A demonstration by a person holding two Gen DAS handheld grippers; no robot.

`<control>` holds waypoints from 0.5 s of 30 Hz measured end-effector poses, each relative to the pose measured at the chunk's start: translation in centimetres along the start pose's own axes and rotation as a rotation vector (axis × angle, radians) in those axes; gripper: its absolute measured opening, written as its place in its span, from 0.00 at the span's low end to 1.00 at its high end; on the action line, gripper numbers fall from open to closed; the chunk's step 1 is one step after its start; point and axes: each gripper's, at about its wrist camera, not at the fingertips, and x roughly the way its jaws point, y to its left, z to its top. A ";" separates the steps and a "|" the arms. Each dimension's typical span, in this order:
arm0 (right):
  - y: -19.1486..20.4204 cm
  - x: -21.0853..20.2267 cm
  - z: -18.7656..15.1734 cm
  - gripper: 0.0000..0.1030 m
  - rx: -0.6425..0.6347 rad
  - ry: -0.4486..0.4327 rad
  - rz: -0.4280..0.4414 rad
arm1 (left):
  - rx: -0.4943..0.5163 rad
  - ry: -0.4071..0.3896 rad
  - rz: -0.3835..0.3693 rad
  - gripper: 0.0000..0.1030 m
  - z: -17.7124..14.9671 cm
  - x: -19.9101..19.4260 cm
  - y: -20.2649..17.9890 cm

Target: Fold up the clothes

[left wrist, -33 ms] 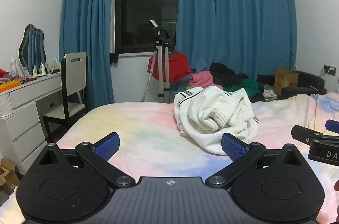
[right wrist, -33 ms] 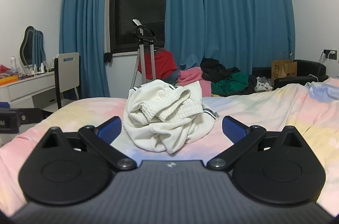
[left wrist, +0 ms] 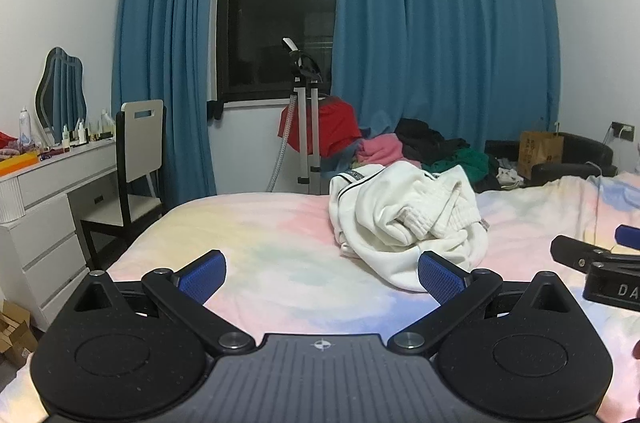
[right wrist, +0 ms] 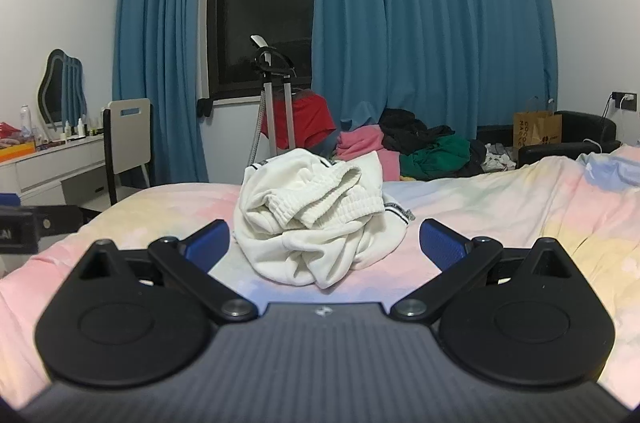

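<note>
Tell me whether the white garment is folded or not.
Not folded: the white garment sits crumpled in a heap on the bed, cuffs bunched on top.

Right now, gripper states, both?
Left gripper: open, holding nothing.
Right gripper: open, holding nothing; white garment lies ahead, untouched.

Blue curtains (left wrist: 440, 63) frame a dark window (left wrist: 276, 23) — night outside. White walls; a white desk (left wrist: 52, 183), mirror (left wrist: 60, 95) and chair (left wrist: 140, 151) stand left.
</note>
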 end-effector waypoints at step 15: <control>0.1 0.1 -0.1 1.00 0.006 0.011 -0.009 | 0.033 -0.011 0.003 1.00 -0.1 -0.9 -0.2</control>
